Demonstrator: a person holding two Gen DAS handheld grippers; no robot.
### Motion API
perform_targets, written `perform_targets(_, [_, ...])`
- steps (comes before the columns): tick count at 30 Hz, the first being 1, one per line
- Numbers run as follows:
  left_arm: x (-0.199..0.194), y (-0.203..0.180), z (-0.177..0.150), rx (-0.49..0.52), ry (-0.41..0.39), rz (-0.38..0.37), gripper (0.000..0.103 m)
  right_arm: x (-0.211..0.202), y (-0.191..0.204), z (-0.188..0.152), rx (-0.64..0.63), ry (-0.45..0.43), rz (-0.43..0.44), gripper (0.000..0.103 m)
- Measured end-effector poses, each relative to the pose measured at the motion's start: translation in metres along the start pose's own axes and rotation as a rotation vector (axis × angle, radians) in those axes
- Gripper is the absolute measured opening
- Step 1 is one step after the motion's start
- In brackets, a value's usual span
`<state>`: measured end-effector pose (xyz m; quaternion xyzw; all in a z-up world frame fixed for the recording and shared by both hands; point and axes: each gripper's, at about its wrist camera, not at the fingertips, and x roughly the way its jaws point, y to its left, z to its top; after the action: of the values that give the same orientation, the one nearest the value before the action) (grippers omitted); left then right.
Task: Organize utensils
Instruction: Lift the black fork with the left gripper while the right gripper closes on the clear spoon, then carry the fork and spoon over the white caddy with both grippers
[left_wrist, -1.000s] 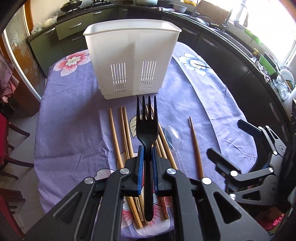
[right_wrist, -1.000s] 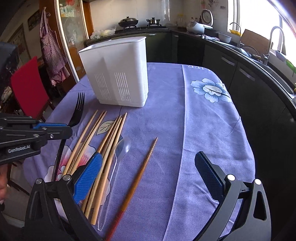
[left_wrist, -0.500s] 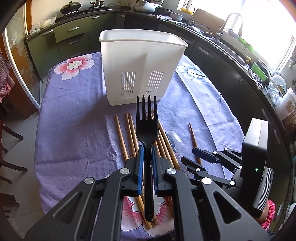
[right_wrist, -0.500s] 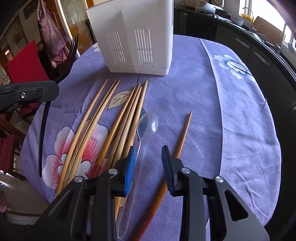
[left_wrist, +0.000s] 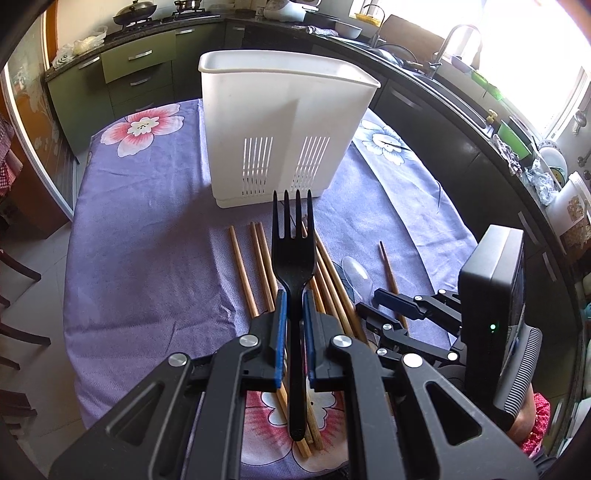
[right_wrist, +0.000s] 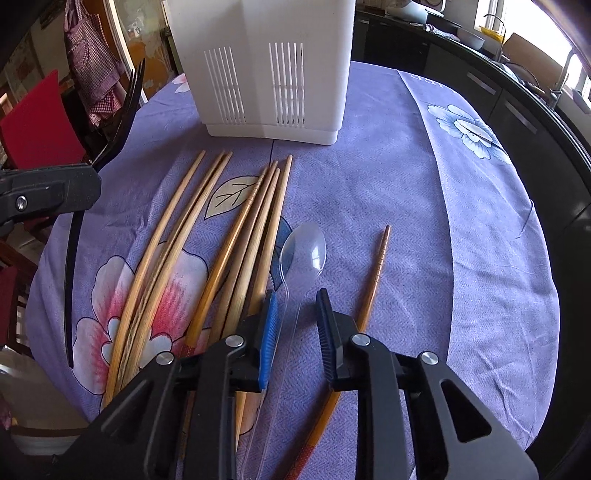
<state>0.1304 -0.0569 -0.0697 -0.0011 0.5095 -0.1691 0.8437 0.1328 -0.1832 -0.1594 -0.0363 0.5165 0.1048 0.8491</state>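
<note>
Left tongs (left_wrist: 293, 325) pinch a black fork (left_wrist: 293, 254); right tongs (right_wrist: 295, 321), just closing, straddle a clear spoon (right_wrist: 304, 251).

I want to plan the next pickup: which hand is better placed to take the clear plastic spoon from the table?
Right. The right gripper has just been closing, and the clear plastic spoon lies between its fingers, which do not yet press it. The left gripper is shut on the black fork.

1. Left gripper (left_wrist: 293, 325): matte black angular linkage arms, round silver screws at the pivots, blue ribbed pads.
2. Right gripper (right_wrist: 295, 325): same black frame, silver screws; one pad blue, the other looks dark.
3. Right gripper's body carries a grey box with a small green light.
</note>
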Motion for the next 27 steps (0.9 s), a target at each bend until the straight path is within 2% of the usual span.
perform_targets(4, [0.001,-0.003,0.000,0.006,0.004,0.000,0.009,0.000,0.001,0.001,-0.006,-0.006,-0.004,0.022])
perform_targets(9, [0.001,-0.005,0.000,0.017,-0.003,0.011,0.009,-0.001,0.005,-0.001,-0.005,-0.017,0.006,0.011])
perform_targets(16, [0.002,-0.007,0.001,0.022,0.000,0.022,0.009,-0.002,0.003,-0.002,0.005,-0.040,0.025,0.010])
perform_targets(27, [-0.004,-0.012,0.011,0.027,-0.019,0.041,0.009,-0.033,-0.001,0.006,0.016,-0.152,0.066,0.010])
